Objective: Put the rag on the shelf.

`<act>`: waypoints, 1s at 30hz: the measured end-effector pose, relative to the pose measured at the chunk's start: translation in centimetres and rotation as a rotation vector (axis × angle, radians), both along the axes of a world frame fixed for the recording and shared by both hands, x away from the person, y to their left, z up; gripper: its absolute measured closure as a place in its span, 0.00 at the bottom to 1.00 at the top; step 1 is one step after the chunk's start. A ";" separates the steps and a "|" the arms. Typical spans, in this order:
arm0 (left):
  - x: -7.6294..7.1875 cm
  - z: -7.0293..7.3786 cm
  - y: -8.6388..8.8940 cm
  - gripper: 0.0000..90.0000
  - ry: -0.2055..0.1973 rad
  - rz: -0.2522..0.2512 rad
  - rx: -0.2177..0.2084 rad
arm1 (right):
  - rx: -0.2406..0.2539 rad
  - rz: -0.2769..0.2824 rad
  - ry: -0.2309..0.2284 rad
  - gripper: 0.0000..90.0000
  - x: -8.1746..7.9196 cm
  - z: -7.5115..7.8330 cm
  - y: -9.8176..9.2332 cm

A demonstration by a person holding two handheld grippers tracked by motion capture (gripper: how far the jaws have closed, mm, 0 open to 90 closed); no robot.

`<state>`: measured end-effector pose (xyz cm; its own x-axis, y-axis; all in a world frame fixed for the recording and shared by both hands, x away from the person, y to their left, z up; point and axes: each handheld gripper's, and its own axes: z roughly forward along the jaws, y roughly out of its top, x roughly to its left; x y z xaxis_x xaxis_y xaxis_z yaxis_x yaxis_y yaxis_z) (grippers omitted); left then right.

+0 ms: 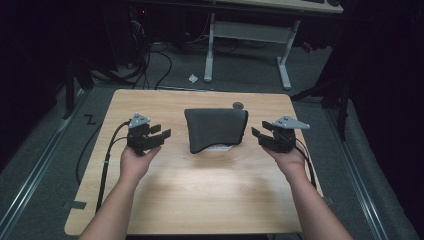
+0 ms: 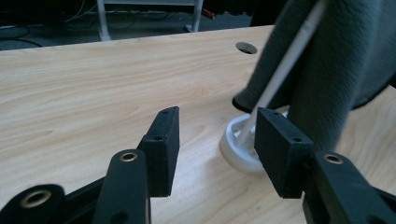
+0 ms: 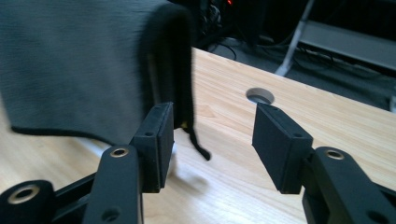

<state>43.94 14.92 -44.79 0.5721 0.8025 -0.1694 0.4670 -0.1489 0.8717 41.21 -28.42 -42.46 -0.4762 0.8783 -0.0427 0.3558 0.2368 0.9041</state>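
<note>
Our left gripper (image 1: 159,134) fingers wide apart and empty, right gripper (image 1: 259,133) likewise, flanking the dark grey cloth (image 1: 216,127) draped over a white stand (image 2: 240,147) on the desk (image 1: 200,185)

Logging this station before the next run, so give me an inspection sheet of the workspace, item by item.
Surface: wooden table, round hole near the far edge.
Job's things: dark grey cloth draped over a white stand.
Clutter: nothing seen.
Grippers: left gripper and right gripper flank the cloth, both open, holding nothing.
Cables: black cable trails from the left gripper.
Surroundings: dark room, white desk frame, paper scrap on the floor.
</note>
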 end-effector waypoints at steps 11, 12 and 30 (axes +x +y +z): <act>-6.1 -2.5 1.3 0.53 0.024 -0.045 -0.001 | -0.057 0.061 0.026 0.41 -5.0 -1.2 2.7; -6.7 -2.9 1.4 0.52 0.037 -0.050 -0.007 | -0.059 0.068 0.015 0.42 -5.5 -1.5 3.0; -13.8 -7.6 -3.8 0.46 0.098 -0.187 0.171 | -0.127 0.119 0.164 0.40 -11.0 -9.6 8.0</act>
